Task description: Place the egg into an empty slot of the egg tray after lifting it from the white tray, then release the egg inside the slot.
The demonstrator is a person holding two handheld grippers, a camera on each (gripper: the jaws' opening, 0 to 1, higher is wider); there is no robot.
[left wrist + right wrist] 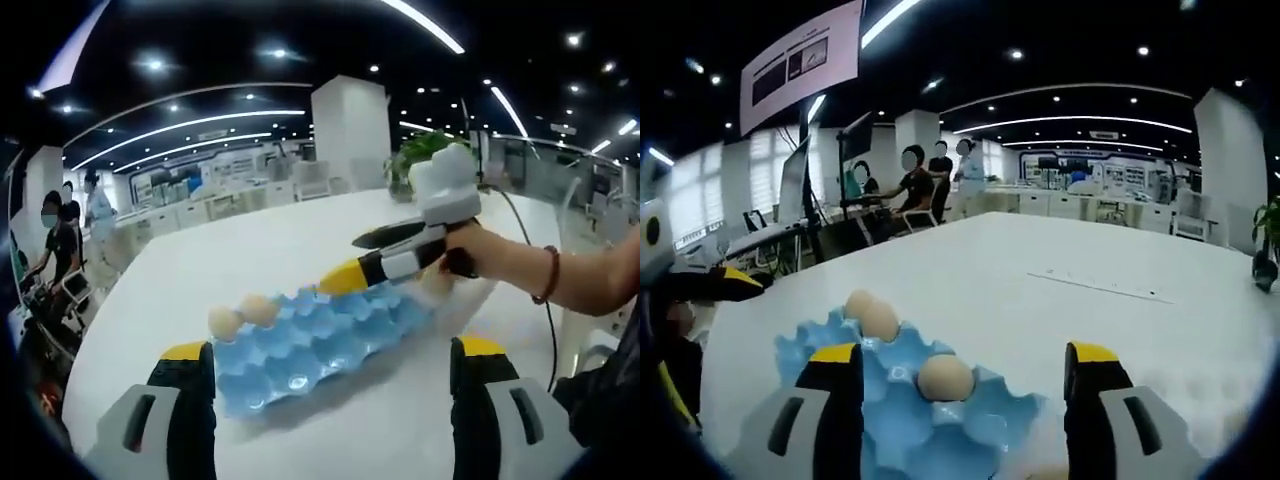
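Releasing: your right gripper stands spread above the blue egg tray, an egg seated in the slot between its jaws.
Left gripper: parked wide apart, empty, short of the tray.
Beyond: two eggs occupy far slots.

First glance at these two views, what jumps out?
The light blue moulded egg tray on the white table, most of its slots empty. In the right gripper view three pale brown eggs sit in it: one between the open jaws and two at the far edge. In the left gripper view the right gripper, held by a person's hand, hovers at the tray's far end.
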